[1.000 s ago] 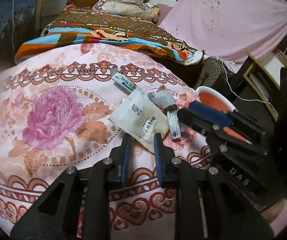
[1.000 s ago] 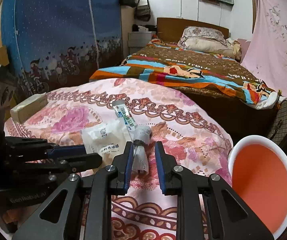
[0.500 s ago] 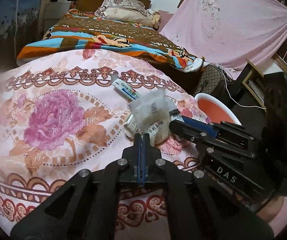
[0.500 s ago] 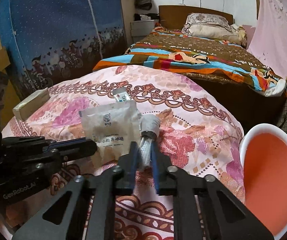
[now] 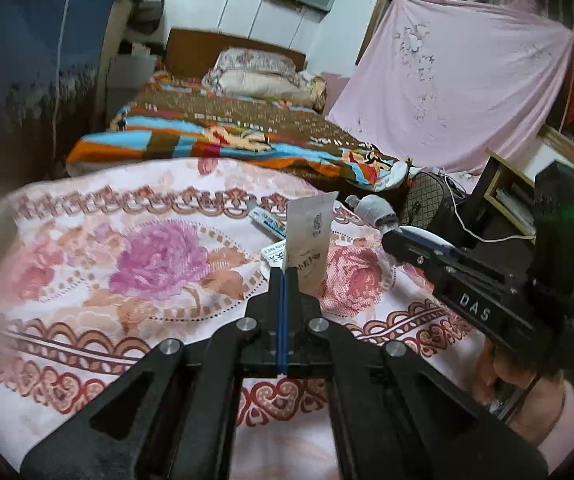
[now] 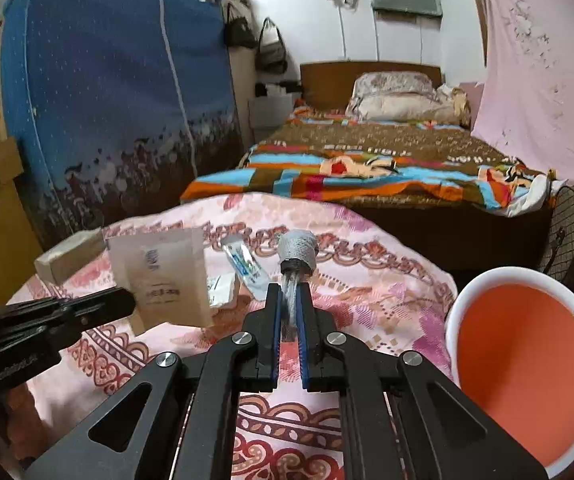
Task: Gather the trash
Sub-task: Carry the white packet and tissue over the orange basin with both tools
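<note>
Left wrist view: left gripper (image 5: 283, 280) pinches the white packet (image 5: 307, 244), lifted above the floral cloth (image 5: 87, 264). Right wrist view: right gripper (image 6: 289, 312) clamps the grey wad (image 6: 297, 250); keep both grips firm while carrying right to the orange bin (image 6: 527, 360).

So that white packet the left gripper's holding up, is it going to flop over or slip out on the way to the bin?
The white packet stands upright above the left gripper, so it is probably fairly stiff and light. It is pinched only at its lower edge, so a fast swing might bend or twist it. The jaws are fully shut on it, so it likely won't slip.
</note>
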`<state>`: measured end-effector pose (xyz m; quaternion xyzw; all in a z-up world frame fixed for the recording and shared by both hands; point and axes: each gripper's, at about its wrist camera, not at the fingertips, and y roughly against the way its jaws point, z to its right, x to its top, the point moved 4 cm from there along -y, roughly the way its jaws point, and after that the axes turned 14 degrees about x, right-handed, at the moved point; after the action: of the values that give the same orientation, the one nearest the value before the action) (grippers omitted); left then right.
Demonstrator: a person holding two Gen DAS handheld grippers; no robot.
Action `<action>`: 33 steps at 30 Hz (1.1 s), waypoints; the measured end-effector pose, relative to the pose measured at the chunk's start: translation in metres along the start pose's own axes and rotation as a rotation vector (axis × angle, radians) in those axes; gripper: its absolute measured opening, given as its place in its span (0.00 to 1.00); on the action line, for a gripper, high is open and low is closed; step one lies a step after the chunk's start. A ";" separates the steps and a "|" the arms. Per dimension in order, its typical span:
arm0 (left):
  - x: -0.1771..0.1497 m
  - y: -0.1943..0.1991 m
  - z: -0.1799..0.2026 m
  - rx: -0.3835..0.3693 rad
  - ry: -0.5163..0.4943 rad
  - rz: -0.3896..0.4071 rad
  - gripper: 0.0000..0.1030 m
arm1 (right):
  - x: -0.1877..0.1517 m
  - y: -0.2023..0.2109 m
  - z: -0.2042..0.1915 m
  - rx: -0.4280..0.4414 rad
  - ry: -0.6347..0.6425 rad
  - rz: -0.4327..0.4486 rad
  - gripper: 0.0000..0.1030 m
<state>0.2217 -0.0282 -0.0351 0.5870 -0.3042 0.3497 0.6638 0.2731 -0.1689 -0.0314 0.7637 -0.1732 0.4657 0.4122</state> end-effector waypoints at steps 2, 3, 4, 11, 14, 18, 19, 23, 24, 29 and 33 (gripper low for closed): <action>0.000 0.006 0.006 0.008 -0.035 0.024 0.32 | 0.001 0.005 -0.002 -0.007 0.004 0.024 0.05; -0.001 0.008 0.010 0.009 -0.060 0.029 0.32 | 0.001 0.007 -0.002 -0.009 0.006 0.032 0.05; -0.001 0.009 0.014 0.011 -0.080 0.032 0.32 | 0.000 0.009 -0.003 -0.012 0.009 0.041 0.05; 0.000 0.024 0.017 0.025 -0.099 0.095 0.32 | -0.003 0.032 -0.016 -0.040 0.051 0.129 0.05; 0.004 0.036 0.020 0.026 -0.097 0.152 0.32 | -0.004 0.042 -0.024 -0.052 0.088 0.180 0.05; 0.014 0.052 0.028 0.014 -0.091 0.226 0.32 | -0.001 0.061 -0.031 -0.071 0.127 0.270 0.05; 0.017 0.055 0.031 0.009 -0.093 0.240 0.32 | 0.000 0.066 -0.031 -0.080 0.131 0.287 0.05; 0.032 0.068 0.051 -0.015 -0.114 0.309 0.32 | 0.005 0.096 -0.026 -0.147 0.153 0.386 0.05; 0.036 0.072 0.058 -0.023 -0.124 0.334 0.32 | 0.007 0.105 -0.023 -0.165 0.151 0.413 0.05; 0.047 0.083 0.091 -0.069 -0.166 0.406 0.32 | 0.016 0.141 -0.004 -0.240 0.130 0.508 0.05; 0.055 0.081 0.125 -0.153 -0.190 0.399 0.32 | 0.020 0.162 0.018 -0.297 0.109 0.538 0.05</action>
<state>0.1870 -0.1409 0.0710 0.4932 -0.5009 0.3932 0.5926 0.1887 -0.2779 0.0575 0.5958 -0.4131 0.5679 0.3898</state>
